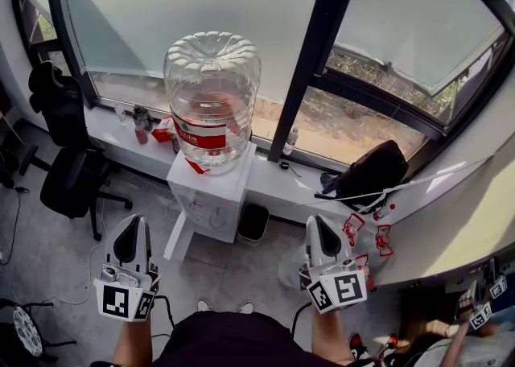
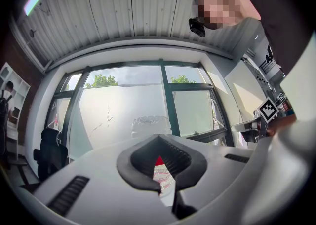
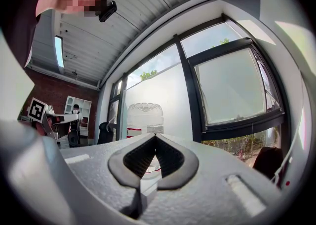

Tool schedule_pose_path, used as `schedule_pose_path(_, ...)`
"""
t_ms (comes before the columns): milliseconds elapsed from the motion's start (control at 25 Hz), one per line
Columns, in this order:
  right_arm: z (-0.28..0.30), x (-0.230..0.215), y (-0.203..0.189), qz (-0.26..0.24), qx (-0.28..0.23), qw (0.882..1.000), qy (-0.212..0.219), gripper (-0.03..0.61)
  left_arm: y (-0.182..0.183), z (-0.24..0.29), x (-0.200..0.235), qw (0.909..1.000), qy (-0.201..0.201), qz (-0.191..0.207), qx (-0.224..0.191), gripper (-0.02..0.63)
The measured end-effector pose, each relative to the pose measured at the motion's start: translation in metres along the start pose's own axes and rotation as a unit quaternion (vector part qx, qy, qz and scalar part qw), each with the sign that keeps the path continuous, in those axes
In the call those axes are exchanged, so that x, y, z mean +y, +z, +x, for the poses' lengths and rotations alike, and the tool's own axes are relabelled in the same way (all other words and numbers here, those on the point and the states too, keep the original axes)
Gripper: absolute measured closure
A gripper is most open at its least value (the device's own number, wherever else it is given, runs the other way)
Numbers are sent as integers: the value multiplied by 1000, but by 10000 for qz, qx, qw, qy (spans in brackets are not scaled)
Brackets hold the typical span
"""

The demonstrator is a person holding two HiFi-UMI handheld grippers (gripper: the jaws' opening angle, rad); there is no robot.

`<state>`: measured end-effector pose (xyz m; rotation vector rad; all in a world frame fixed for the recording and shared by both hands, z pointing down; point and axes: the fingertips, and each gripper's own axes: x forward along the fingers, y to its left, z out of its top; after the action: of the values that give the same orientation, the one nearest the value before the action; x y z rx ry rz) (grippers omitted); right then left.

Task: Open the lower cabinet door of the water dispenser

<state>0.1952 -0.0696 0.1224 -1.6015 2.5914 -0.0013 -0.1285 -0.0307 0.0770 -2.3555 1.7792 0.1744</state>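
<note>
While both forearms reach forward from the person's waist, the left gripper (image 1: 132, 220) and the right gripper (image 1: 317, 220) sit side by side and well apart, each marker cube nearest the body and each nose aimed out toward the window wall. Seen in its own view, the left gripper (image 2: 159, 137) has its jaws closed tip to tip with nothing between them. The right gripper (image 3: 155, 136) is the same, jaws together and empty.

Ahead of the two grippers, between their lines of aim and nearer the left one, stands the white water dispenser (image 1: 211, 196), its back against the window sill (image 1: 113, 128). Neither gripper touches it. A white panel (image 1: 179, 238) slants out from its lower left corner toward the left gripper; whether this is the lower cabinet door I cannot tell. Bare floor (image 1: 233, 273) lies between the grippers and the dispenser.

Beyond the left gripper, to its outer side, is a black office chair (image 1: 68, 180). A black bin (image 1: 253, 222) stands just beside the dispenser, on the right gripper's side; its contents cannot be made out. On top of the dispenser sits a clear water bottle (image 1: 212, 100) with a red label, and its water level is unclear.
</note>
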Motion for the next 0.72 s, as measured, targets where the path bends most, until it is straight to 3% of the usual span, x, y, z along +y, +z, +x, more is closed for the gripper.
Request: schedule_pose_path(720, 5, 7, -2, -91, 78, 9999, 72, 574, -2, 0, 4, 10000, -15, -37, 1, 607)
